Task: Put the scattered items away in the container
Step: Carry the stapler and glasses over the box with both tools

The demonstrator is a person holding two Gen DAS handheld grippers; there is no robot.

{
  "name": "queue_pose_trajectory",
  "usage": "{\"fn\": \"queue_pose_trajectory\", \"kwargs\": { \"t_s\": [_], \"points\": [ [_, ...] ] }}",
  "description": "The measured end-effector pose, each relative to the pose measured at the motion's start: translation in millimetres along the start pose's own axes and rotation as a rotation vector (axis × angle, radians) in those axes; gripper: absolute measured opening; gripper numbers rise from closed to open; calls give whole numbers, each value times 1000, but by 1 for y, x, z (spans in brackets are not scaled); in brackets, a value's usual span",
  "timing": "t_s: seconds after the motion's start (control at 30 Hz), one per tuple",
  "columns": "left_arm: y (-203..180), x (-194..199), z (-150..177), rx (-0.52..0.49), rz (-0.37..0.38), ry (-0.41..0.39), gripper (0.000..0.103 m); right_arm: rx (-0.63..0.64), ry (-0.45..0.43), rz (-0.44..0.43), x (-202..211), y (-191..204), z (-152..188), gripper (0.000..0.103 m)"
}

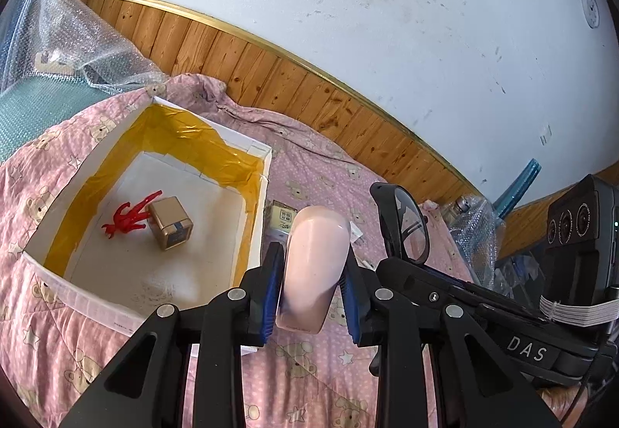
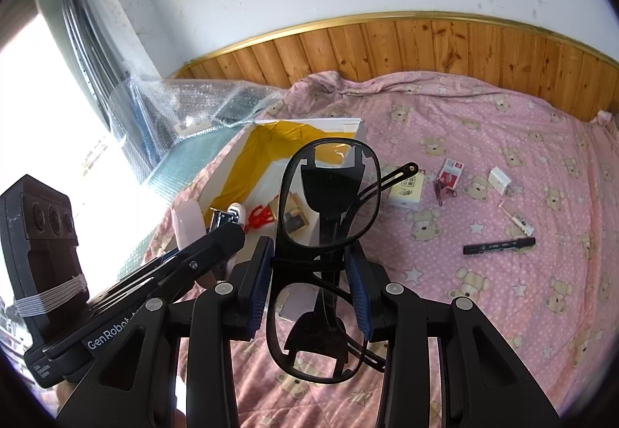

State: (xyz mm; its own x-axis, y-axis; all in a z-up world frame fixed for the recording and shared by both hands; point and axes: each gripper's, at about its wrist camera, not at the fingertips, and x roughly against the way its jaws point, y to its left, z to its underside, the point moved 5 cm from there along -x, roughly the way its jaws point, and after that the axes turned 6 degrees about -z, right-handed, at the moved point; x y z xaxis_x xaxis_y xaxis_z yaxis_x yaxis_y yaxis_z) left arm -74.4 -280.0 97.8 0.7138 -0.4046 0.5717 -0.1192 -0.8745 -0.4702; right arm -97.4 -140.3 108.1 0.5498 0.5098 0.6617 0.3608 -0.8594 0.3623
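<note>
My left gripper (image 1: 311,269) pinches a pale pink bottle (image 1: 315,265), held upright just beside the right wall of the white box (image 1: 253,234), above the pink bedspread (image 1: 309,370). My right gripper (image 2: 311,273), level beside it, clamps black glasses (image 2: 329,196) at the bridge, lenses stacked vertically.
</note>
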Motion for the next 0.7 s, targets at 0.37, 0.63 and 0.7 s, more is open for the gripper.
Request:
{"fn": "queue_pose_trajectory", "kwargs": {
  "t_s": [0.37,0.63,0.7],
  "points": [
    [31,-3,-9,58,-24,-1,30,18,28,-17,-24,14,-10,39],
    [60,-7,-19,103,-42,-4,30,46,50,-36,-45,29,-19,39],
    [67,-7,-22,111,-49,-5,30,50,57,-41,-51,32,-20,39]
  ]
}}
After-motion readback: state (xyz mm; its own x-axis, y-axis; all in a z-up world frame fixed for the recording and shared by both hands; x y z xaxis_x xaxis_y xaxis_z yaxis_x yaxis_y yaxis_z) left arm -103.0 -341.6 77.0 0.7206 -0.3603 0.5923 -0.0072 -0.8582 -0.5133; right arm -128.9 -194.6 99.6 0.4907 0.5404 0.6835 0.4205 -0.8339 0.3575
